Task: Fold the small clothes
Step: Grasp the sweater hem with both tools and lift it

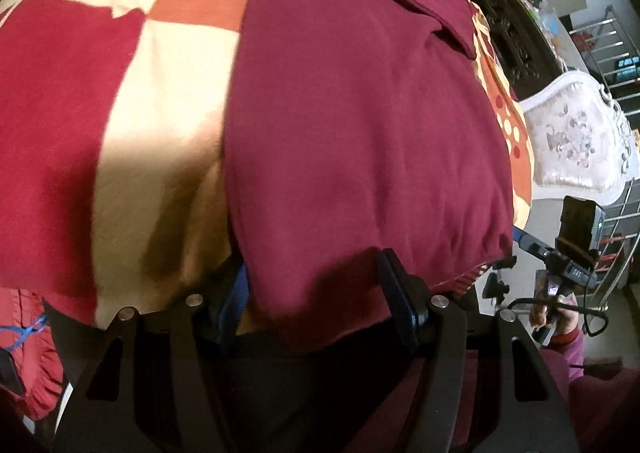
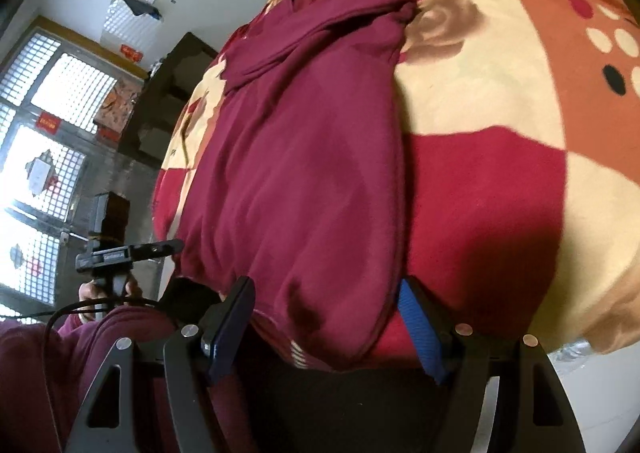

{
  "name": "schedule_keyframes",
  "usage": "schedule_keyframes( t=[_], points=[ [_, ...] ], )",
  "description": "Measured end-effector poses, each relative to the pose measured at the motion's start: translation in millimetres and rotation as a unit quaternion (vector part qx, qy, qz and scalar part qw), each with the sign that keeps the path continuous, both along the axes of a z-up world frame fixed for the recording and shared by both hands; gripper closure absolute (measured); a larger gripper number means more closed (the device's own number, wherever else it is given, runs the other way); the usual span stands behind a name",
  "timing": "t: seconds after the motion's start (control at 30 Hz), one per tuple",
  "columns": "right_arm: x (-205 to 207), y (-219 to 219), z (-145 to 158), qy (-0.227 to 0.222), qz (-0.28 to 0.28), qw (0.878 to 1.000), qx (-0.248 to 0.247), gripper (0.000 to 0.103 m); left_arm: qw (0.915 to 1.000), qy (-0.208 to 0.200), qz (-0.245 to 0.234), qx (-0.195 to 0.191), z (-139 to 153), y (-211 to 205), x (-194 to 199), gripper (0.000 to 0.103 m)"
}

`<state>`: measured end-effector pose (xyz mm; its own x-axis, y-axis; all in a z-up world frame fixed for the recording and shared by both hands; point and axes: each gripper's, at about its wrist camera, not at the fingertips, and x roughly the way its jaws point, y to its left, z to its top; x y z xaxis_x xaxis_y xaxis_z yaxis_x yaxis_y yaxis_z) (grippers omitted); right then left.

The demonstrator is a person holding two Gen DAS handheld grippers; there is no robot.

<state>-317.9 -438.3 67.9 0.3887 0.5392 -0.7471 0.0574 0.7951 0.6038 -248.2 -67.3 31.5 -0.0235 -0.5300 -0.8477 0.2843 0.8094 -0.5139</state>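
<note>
A maroon garment lies lengthwise on the bed, folded narrow, with a sleeve flap folded across its far end. Its near hem hangs over the bed's edge. My left gripper straddles the hem's left part; the jaws stand wide apart and the cloth sags loose between them. My right gripper straddles the hem's right part in the same way, its blue pad beside the garment's right edge and apart from it. Neither pair of pads presses the cloth.
The bed's blanket has red, cream and orange patches. Beyond the bed stand a white ornate headboard and a dark wooden cabinet. A hand holds the other gripper. Bright barred windows are at the left.
</note>
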Motion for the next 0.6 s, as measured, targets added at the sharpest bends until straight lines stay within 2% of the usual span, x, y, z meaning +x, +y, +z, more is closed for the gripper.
schedule_keyframes(
  t=[0.1,0.27,0.3,0.33,0.4,0.47,0.6],
  points=[
    [-0.6,3.9,-2.8,-0.013,0.004,1.0,0.002,0.035,1.0,0.005,0.003,-0.006,-1.7,-0.7,0.8,0.04],
    [-5.0,3.9,-11.4,-0.014,-0.014,1.0,0.005,0.081,0.9979,0.03,0.036,-0.044,-10.6,8.0,3.5,0.039],
    [-7.0,2.2,-10.7,-0.017,-0.019,1.0,0.004,0.085,0.997,0.038,0.042,-0.053,-12.2,10.2,3.3,0.04],
    [-8.2,2.1,-10.4,-0.019,-0.023,1.0,0.006,0.09,0.9971,0.039,0.04,-0.053,-12.5,9.4,2.4,0.043],
    [-11.7,2.4,-6.9,-0.023,-0.028,0.999,0.011,0.092,0.9982,0.041,0.018,-0.04,-14.7,2.2,-1.8,0.085],
    [-14.9,8.3,4.0,-0.037,-0.021,0.999,0.017,0.094,0.9981,0.044,0.011,-0.041,-15.4,-1.6,-5.5,0.09],
    [-28.8,17.8,27.8,-0.05,0.001,0.999,0.02,0.094,0.9977,0.014,-0.006,-0.067,5.8,3.3,-10.4,0.094]
  ],
)
